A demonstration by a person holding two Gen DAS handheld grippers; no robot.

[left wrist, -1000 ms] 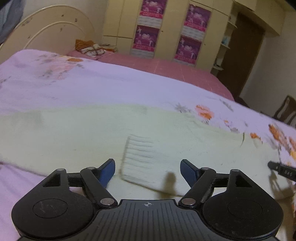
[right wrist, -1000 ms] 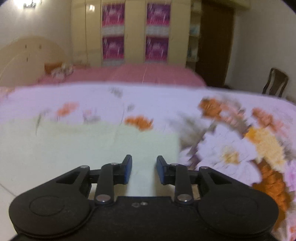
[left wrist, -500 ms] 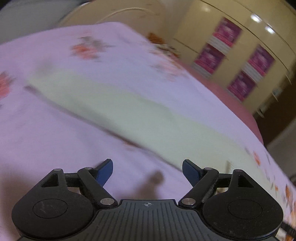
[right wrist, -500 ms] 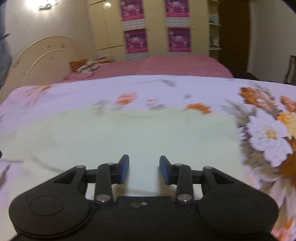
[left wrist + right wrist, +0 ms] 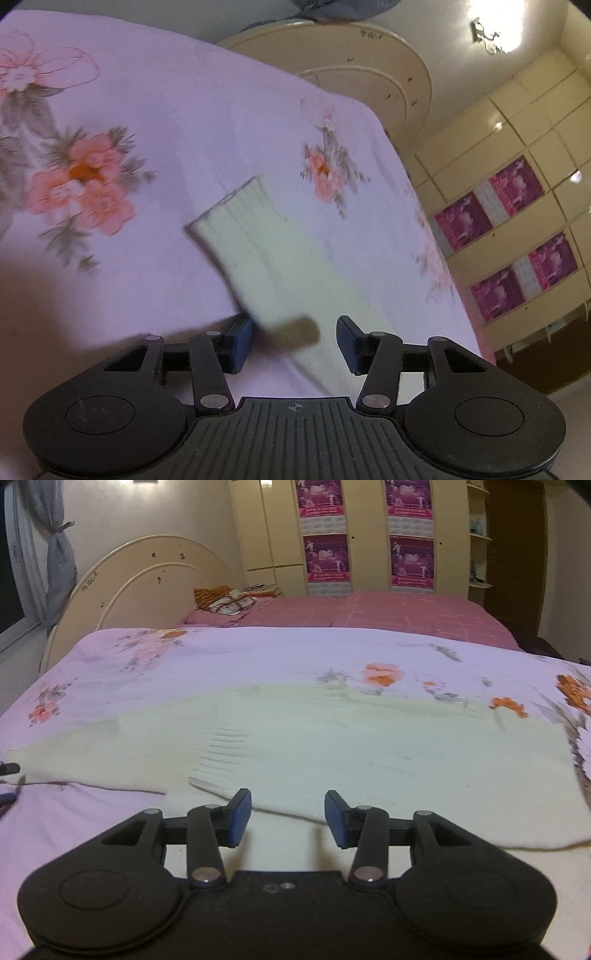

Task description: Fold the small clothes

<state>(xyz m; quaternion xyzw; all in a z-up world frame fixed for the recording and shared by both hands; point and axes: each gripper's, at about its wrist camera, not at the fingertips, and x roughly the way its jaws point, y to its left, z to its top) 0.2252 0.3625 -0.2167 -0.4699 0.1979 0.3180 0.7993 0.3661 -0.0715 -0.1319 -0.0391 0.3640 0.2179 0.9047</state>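
A cream knitted sweater [image 5: 369,746] lies flat on the floral bedsheet [image 5: 240,657]. The left gripper [image 5: 294,341] is closing, fingers spread around the sleeve [image 5: 258,251] without pressing it. The right gripper [image 5: 288,818] is opening, fingers apart over the near hem, pinching nothing.

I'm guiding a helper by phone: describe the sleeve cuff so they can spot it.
Find the floral bedsheet, then the pale sweater spread flat across it. The cuff ends the sleeve folded over the sweater's front; its ribbed lines set it apart from the smooth knit around it.

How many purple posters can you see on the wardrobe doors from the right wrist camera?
4. Upper left, lower left, upper right, lower right, all on the wardrobe behind the beds. The top two are cropped; more may be hidden.
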